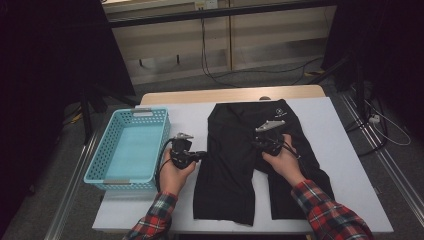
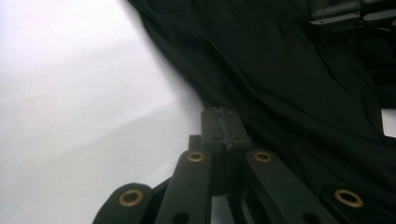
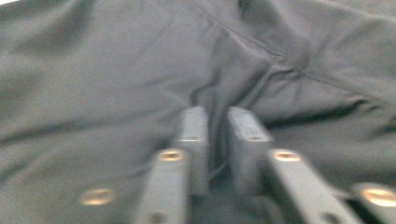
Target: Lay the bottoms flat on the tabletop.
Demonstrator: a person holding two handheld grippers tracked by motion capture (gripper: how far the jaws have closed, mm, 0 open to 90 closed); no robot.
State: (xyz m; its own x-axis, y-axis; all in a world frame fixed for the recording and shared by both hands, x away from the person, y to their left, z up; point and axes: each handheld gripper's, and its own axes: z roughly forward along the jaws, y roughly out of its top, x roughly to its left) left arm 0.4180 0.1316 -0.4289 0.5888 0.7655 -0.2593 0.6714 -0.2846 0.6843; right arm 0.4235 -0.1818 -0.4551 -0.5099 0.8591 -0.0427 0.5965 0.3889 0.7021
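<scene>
Black shorts (image 1: 235,165) lie spread flat on the white table (image 1: 330,125), waistband at the far side. My left gripper (image 1: 202,155) sits at the shorts' left edge. In the left gripper view its jaws (image 2: 219,119) are pressed together right on the hem of the black cloth (image 2: 289,84). My right gripper (image 1: 257,144) rests on the middle of the shorts, near the crotch. In the right gripper view its jaws (image 3: 217,116) are shut, with a raised fold of the dark fabric (image 3: 243,79) pinched between them.
A light blue plastic basket (image 1: 95,160) stands at the table's left, close to my left hand. Bare white tabletop lies to the right of the shorts. Cables run over the floor beyond the table.
</scene>
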